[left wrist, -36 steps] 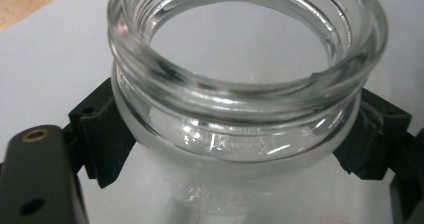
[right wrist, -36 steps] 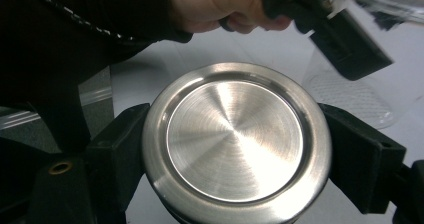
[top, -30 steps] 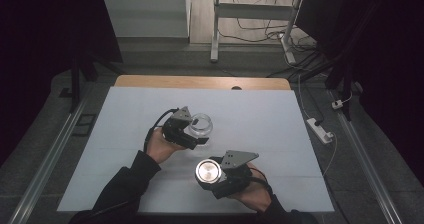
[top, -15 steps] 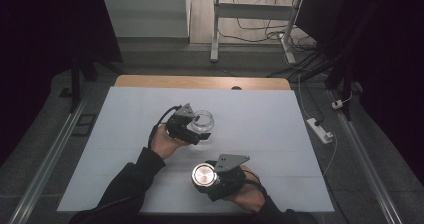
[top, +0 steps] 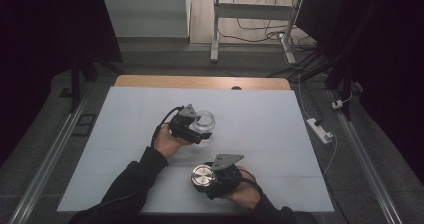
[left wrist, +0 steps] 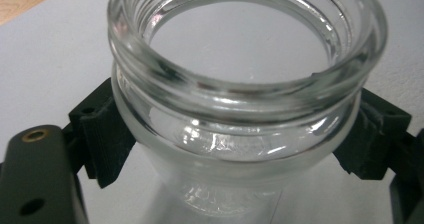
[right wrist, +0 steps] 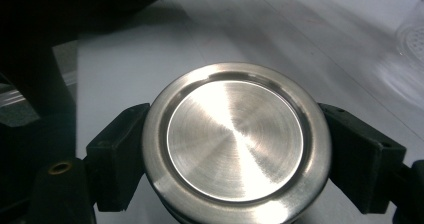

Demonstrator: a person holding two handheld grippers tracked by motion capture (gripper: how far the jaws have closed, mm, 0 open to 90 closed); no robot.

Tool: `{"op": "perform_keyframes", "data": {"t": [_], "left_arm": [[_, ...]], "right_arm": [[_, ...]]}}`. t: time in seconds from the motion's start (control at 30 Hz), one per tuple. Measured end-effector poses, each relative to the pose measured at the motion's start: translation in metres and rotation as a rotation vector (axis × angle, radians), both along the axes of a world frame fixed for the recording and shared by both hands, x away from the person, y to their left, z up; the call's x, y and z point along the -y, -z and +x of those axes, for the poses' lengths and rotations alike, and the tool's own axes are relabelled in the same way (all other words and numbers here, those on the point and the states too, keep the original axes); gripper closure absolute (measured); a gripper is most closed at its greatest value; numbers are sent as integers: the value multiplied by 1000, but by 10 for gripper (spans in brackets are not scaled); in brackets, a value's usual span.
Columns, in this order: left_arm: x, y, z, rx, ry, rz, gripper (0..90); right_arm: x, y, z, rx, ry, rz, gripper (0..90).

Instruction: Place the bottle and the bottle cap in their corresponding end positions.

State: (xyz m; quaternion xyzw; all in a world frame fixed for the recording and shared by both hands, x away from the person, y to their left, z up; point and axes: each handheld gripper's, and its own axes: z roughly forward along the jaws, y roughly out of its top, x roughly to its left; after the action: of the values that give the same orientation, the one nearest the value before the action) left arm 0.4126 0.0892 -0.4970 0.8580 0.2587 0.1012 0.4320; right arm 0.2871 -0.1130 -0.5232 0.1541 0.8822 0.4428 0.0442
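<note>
Lid off, jar and lid held apart over the desk

The left gripper pinches the open glass jar below its threaded neck, standing near the middle of the desk. At five o'clock of it, the right gripper clamps the metal lid by its rim. Over the last second the lid has drifted nearer the person's edge, widening the gap; the unscrewing looks finished, and setting the lid down seems next.

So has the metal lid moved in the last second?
Yes. The metal lid, clamped in the right tongs, has slid slightly nearer the table's near edge.
</note>
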Motion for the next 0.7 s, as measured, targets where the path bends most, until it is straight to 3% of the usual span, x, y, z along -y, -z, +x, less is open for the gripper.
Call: {"op": "perform_keyframes", "data": {"t": [0.3, 0.7], "left_arm": [[1, 9, 3, -10, -14, 17, 156], [-3, 13, 4, -18, -23, 35, 156]], "right_arm": [[-3, 11, 6, -16, 7, -40, 184], [-11, 15, 8, -29, -5, -49, 183]]}}
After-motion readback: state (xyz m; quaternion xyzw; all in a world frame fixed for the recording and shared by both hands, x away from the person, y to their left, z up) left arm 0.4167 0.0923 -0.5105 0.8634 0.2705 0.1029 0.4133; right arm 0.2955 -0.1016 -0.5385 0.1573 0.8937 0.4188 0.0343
